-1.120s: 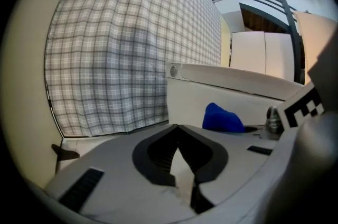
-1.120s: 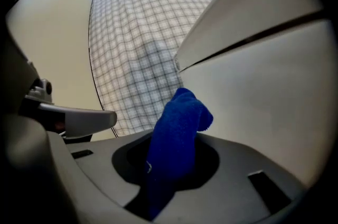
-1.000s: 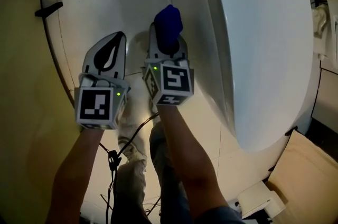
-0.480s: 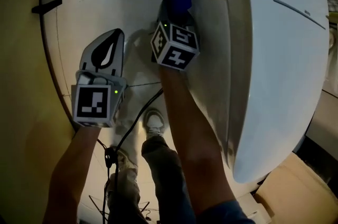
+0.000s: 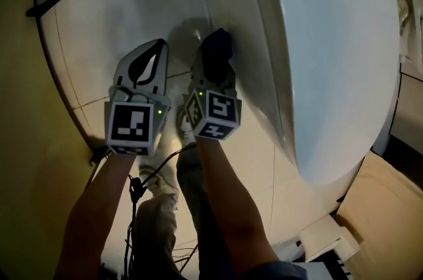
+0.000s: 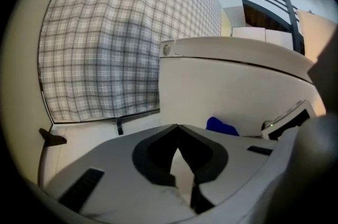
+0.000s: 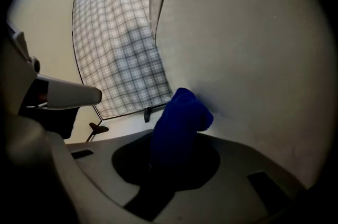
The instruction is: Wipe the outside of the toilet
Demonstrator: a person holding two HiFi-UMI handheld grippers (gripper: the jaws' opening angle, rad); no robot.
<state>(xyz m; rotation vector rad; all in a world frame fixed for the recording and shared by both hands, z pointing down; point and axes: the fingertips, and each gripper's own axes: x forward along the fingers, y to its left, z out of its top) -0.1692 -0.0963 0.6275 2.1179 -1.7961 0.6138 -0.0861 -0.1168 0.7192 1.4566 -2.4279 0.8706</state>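
Toilet (image 5: 330, 41) occupies the right of the scene, its white outer wall facing left. Blue cloth (image 5: 216, 51) touches that wall, clamped in the right gripper (image 5: 213, 66). Left gripper (image 5: 153, 47) sits just left, jaws together, holding nothing.

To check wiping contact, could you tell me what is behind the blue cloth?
The toilet's white outer wall; the blue cloth, clamped in the right gripper, rests against it. The contact patch itself is covered.
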